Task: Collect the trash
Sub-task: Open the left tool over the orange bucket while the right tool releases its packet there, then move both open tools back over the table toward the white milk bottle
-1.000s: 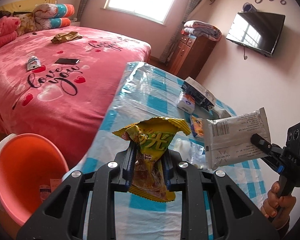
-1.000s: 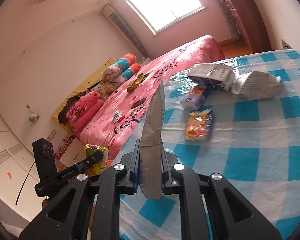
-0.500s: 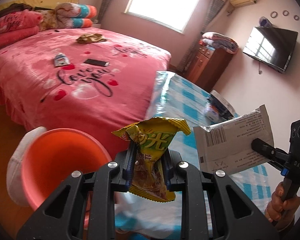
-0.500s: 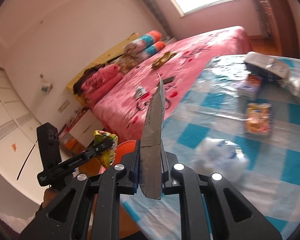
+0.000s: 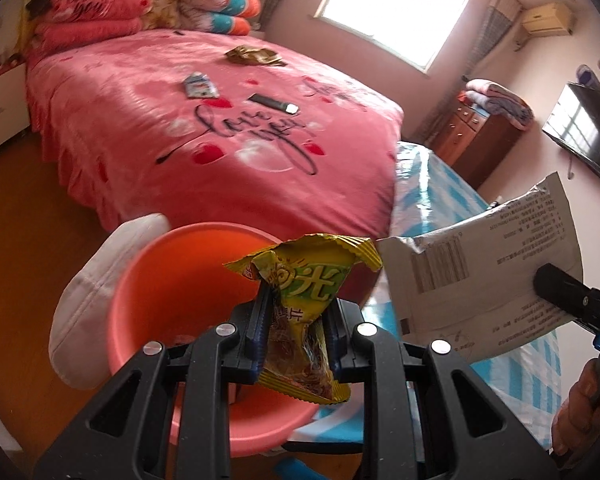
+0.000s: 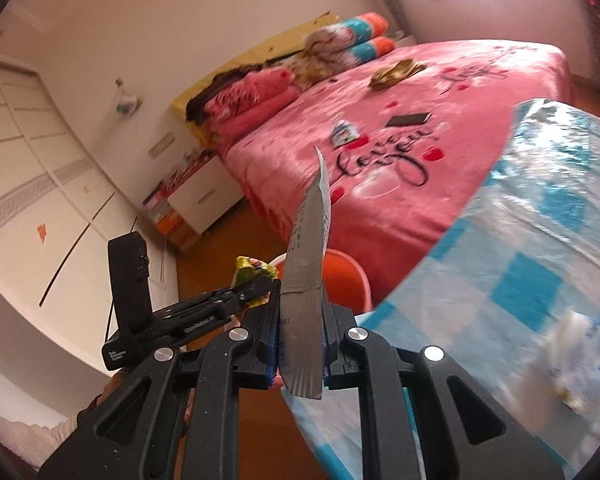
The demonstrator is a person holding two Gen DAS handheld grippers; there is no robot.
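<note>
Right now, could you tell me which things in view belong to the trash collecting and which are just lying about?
Part of the job:
- yellow snack wrapper, clamped in the left gripper
- grey packet, clamped in the right gripper
- orange bin

Just lying about:
- phone on the bed
- folded blankets
- television

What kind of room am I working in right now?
A bedroom, most likely: a bed with a pink cover, folded quilts at its head, and a wall-mounted TV.
</note>
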